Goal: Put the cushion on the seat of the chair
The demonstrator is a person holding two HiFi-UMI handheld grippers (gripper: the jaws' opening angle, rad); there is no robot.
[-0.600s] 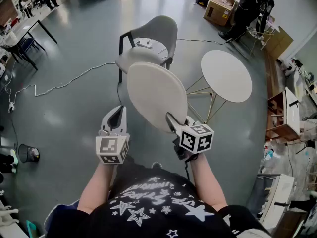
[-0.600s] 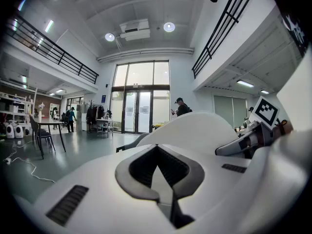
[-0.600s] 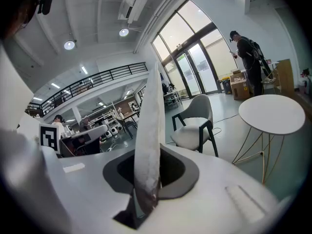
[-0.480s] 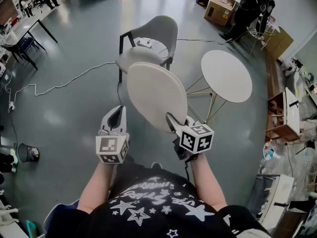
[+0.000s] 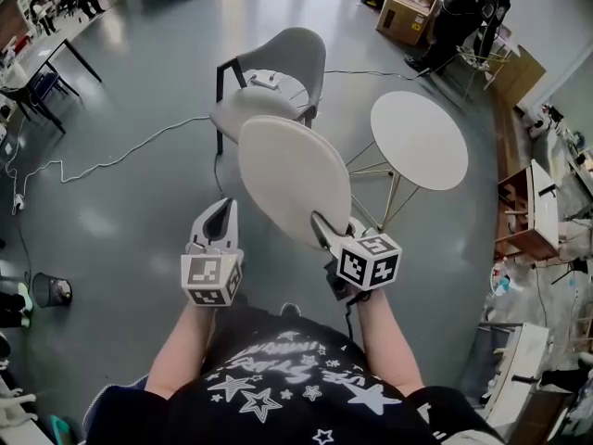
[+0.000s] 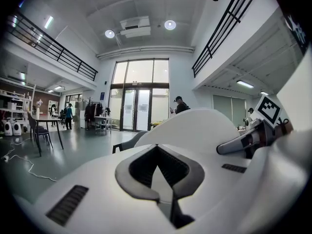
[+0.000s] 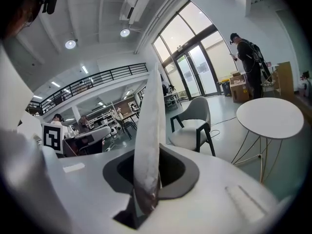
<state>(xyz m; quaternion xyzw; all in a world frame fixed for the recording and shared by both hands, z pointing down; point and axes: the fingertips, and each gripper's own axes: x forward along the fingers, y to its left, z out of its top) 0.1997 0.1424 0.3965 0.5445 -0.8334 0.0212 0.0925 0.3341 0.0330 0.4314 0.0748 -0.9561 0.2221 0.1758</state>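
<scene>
The right gripper (image 5: 321, 226) is pinching the near rim of the round white cushion (image 5: 295, 179); in the right gripper view the rim stands edge-on, clamped between the jaws. The cushion is in the air above the floor (image 5: 130, 211), tilted up and away from the person. Its far edge overlaps the front of the chair (image 5: 298, 52) in the head view but is not on the seat. The left gripper (image 5: 220, 213) hangs just left of the cushion, apart from it, with its jaws pressed together on nothing. A round white table (image 5: 419, 140) stands right of the chair. A cable (image 5: 111, 160) trails over the floor to the chair's left.
</scene>
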